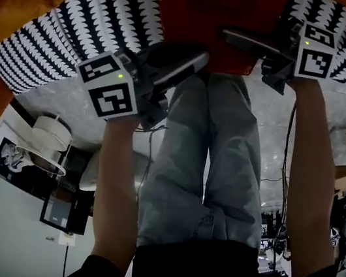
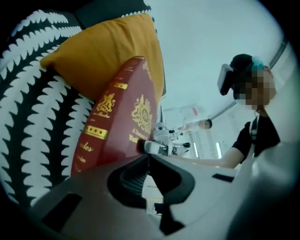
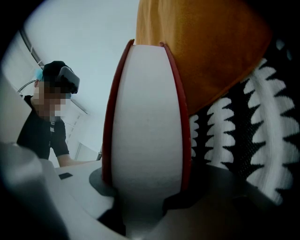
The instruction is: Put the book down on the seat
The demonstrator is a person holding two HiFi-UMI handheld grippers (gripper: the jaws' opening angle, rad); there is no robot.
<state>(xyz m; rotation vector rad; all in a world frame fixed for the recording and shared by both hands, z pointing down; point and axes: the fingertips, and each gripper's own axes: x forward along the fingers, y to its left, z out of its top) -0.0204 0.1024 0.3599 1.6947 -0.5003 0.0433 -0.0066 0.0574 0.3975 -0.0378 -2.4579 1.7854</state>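
— Book [image 1: 201,13] first: where is it found?
— It is held up in front of an orange cushion [image 2: 108,56], with a black-and-white patterned cushion [image 2: 33,117] just beside it.
— By what is it held?
— The right tongs [image 1: 234,38] are clenched across its thickness, with the page edge turned toward them.
— And the left tongs [image 1: 197,58]?
— They are pressed together with nothing seen between them. The book's gilded red cover is seen just beside their tip.

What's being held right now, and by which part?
The right hand-held gripper clamps the red book across its page-edge side; left hand-held gripper is shut, empty.
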